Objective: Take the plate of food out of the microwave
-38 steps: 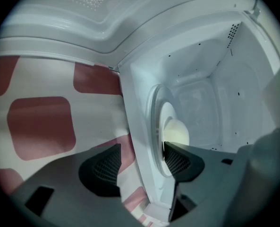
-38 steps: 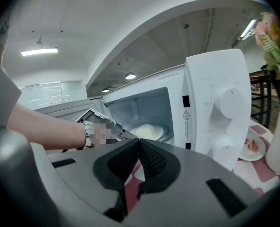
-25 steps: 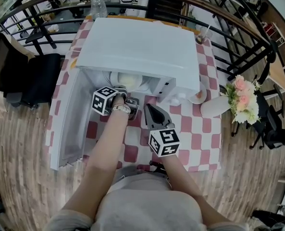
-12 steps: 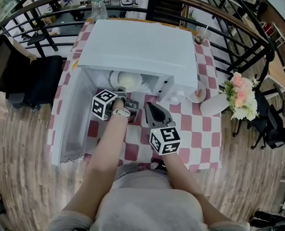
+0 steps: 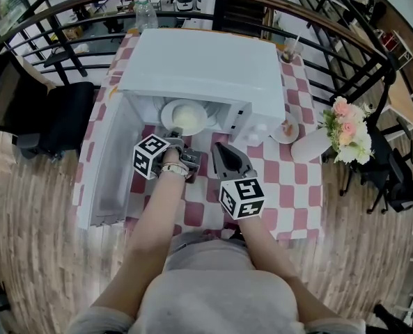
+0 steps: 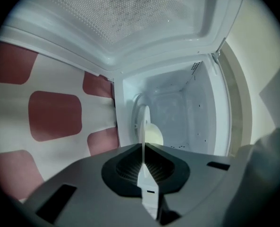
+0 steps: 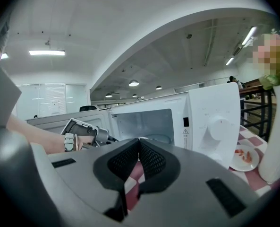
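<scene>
The step in hand is the pull-out. The left hand-held gripper has its jaws pinched nearly together on the near rim of the round white plate, which shows edge-on between the pads in the left gripper view. The plate carries a pale yellow mound of food and sits at the mouth of the white box-shaped microwave, still mostly within the cavity.

The right hand-held gripper hovers just in front of the oven with its jaws closed on nothing.

Next, I judge, the plate needs a level, straight draw toward the person. It is held by one rim only, so the far side may sag and the food may slide. The free gripper could support it.

The white microwave door stands swung open on the left, close beside the left arm. The surface under a red-and-white checked cloth offers room directly in front. To the right, clear of the path, stand a small white dish with reddish scraps and a white vase of pink flowers.
</scene>
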`<action>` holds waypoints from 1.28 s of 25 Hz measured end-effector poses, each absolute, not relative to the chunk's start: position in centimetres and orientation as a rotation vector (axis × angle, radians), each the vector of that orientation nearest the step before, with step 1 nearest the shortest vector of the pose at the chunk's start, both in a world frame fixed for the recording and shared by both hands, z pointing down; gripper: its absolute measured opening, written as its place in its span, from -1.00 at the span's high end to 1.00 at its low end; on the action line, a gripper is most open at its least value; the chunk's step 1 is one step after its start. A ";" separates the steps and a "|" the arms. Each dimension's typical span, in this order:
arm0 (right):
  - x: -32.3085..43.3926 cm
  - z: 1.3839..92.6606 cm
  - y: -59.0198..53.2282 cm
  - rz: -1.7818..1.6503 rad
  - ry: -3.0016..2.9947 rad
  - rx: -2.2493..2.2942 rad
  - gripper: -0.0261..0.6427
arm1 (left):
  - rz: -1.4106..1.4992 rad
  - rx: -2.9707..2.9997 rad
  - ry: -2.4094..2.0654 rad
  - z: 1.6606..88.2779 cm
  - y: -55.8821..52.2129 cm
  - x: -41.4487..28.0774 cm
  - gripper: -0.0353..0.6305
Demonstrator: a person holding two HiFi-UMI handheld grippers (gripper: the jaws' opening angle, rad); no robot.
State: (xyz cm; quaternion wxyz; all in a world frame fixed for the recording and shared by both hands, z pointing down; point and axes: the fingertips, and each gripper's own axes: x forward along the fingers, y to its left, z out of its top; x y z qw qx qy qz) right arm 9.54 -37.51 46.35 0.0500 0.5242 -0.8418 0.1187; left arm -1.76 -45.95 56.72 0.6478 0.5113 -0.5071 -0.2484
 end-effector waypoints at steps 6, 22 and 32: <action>9.3 45.1 -36.8 0.294 -2.579 1.594 0.85 | -0.596 1.219 -1.128 54.7 -45.0 -2.0 0.85; 8.4 43.4 -34.3 0.159 -2.572 1.593 0.85 | -0.675 1.355 -1.044 50.4 -39.9 -1.9 0.85; 8.1 42.2 -32.5 0.142 -2.604 1.627 0.86 | -0.691 1.417 -1.001 48.3 -36.6 -1.5 0.85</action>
